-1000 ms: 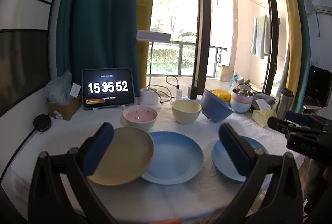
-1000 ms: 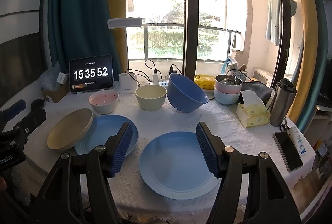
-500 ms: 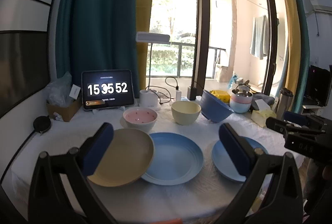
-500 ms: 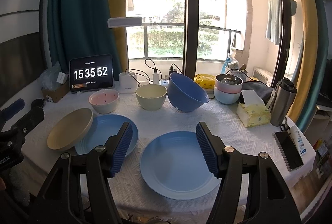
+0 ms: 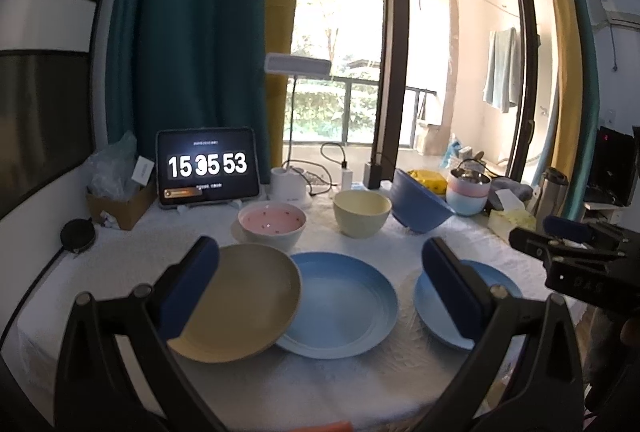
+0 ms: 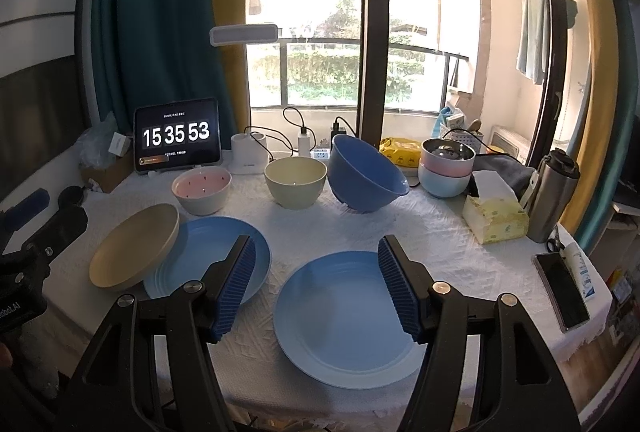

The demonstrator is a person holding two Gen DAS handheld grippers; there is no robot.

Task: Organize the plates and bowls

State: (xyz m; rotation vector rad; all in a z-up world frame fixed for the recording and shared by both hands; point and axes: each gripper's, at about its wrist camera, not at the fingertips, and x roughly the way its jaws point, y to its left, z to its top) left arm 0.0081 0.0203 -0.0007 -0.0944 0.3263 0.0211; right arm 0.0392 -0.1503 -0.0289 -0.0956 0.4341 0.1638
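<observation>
Both claws are held wide open above the near edge of the white-clothed table [image 6: 440, 232], nothing being gripped: the left gripper [image 5: 320, 292] is framed over the large blue plate [image 5: 340, 304], the right gripper [image 6: 316, 288] over the small blue plate [image 6: 344, 324]. The large blue plate is taken as landmark. A beige plate [image 5: 244, 308] is propped tilted on its left rim, and the small blue plate is laid flat to its right, apart from it. Behind it, a pink bowl [image 5: 272, 224], a cream bowl [image 5: 362, 210] and a tipped blue bowl [image 6: 366, 176] are lined up left to right. Farther behind, a tablet [image 5: 207, 168] reading 15 35 53 is stood by the window.
</observation>
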